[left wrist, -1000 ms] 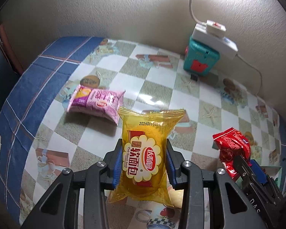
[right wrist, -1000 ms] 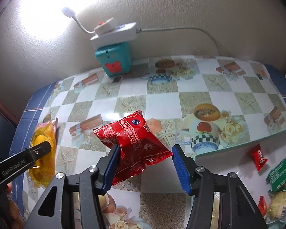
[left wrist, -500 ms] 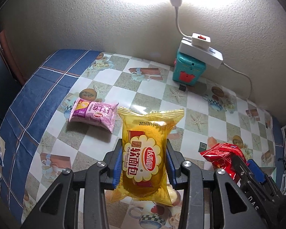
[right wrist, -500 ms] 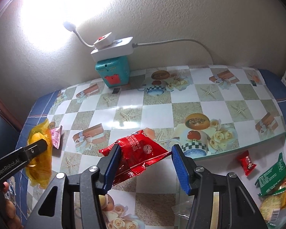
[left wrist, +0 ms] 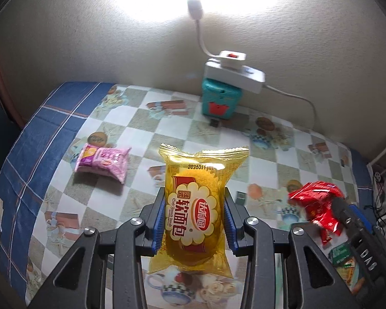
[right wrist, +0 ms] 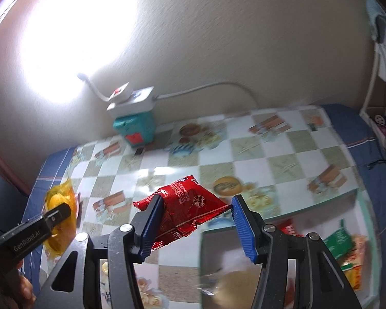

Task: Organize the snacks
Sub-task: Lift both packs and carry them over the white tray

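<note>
1. You are mid-carry with both hands: your left tongs [left wrist: 194, 228] are clamped on the yellow bread packet [left wrist: 196, 206], pads pressed into both of its sides, and it hangs clear above the surface [left wrist: 172, 134].
2. Your right tongs [right wrist: 196, 222] hold the red snack bag [right wrist: 185, 212], but loosely by the look of it: the left pad bites one crumpled end, while the right pad seems to meet only the bag's far corner. Judge that grip as weak.
3. The next move, as I read it, is to bring both packets over the tray [right wrist: 357, 198] at your right and let go above its open floor, red bag first, since it sits nearest.
4. Keep the red bag level on the way; a tilt could let it slide off the pad.
5. The pink packet [left wrist: 103, 161] lies on the surface, well left of the yellow one, not yet collected. It is probably your next pick.
6. Only the left view shows the pink packet plainly, and it catches the red bag from the side at its right edge.
7. Only the right view shows the tray's rim and the green packet [right wrist: 338, 240] already inside it, though that corner is blurred.
</note>
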Demonstrator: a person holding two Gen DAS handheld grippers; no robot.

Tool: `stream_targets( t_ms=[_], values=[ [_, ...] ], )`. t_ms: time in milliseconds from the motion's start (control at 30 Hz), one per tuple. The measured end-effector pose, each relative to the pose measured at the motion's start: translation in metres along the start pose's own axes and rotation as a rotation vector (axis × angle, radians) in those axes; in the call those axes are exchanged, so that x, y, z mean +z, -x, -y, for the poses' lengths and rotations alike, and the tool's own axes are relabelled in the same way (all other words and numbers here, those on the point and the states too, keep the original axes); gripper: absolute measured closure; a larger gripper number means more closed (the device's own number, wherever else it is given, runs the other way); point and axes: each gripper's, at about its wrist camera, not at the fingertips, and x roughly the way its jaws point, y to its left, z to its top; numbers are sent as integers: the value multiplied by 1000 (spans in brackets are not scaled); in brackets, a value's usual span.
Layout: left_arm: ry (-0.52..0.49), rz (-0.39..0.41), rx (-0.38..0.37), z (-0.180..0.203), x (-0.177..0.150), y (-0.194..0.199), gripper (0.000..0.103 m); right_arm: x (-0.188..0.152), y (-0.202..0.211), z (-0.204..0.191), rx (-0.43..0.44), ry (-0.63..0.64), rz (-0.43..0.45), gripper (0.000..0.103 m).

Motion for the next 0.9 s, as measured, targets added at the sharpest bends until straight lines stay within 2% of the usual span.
stream_targets(
  t_ms=[400, 600, 900],
  values=[
    [-139, 30, -59, 82, -10, 14, 62, 17, 51, 99, -116, -123, 89, 46],
    [-247, 22, -104, 133, -34, 13, 62, 14, 65, 140, -218, -133, 70, 45],
    [-363, -29, -134, 186, -71, -4, 62, 3, 63, 189, -235, -205, 36, 45]
  ],
)
